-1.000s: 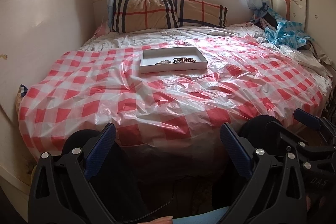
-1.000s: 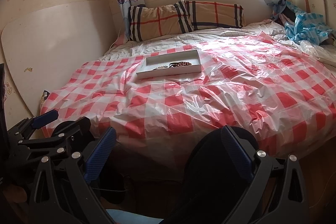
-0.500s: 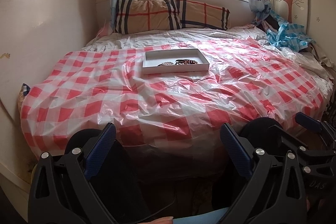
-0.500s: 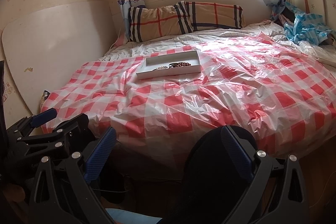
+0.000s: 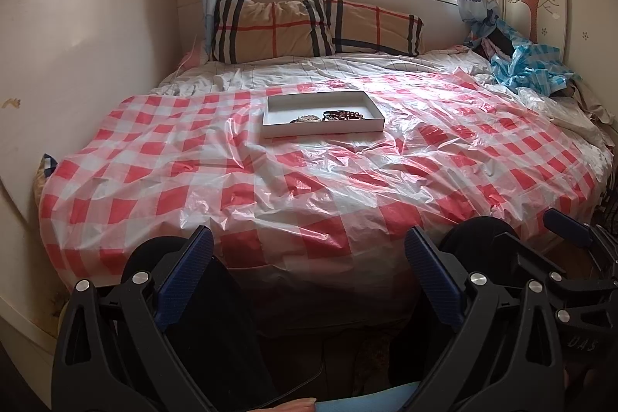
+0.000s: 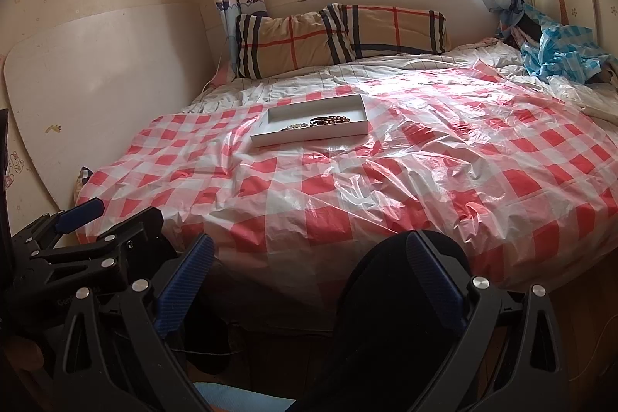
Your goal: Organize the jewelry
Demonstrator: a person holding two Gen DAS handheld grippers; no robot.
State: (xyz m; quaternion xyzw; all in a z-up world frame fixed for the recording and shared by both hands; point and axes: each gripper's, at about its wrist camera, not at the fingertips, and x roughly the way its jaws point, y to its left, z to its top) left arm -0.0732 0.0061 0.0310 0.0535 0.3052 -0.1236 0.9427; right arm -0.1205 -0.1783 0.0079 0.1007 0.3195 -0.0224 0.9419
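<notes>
Both tools held low at the foot of the bed, well short of the work. Left gripper spread wide, nothing between its blue ribbed pads; right gripper likewise spread and empty. Each visible at the edge of the other's view.

Jewelry already lying in the white tray, which sits flat near the middle of the bed on the checked plastic sheet. Two clusters against the tray's near wall: dark reddish-brown beaded bracelets and, just beside them to the left, a paler beaded piece. Nothing loose to be seen on the sheet around it. Fits either pieces gathered in and the hands drawn back, or pieces waiting to be sorted out of a heap — impossible to tell which from here.

For any handling in that tray: best approached from above, over the low rim, jaws narrowed first so the pads close on a single strand rather than raking two. Strands touching or overlapping, probably — too small to say — so a slow lift worthwhile, watching for a second piece dragging along.

Tray: thin, rectangular, shallow-walled, matte white, likely card and light enough to slide. Sheet: glossy, crinkled film, red and white squares, slippery over soft bedding — poor footing for a tray pushed sideways. Beads: small, round, hard, prone to rolling within a loose loop. Striped pillows beyond, crumpled blue cloth far right.
</notes>
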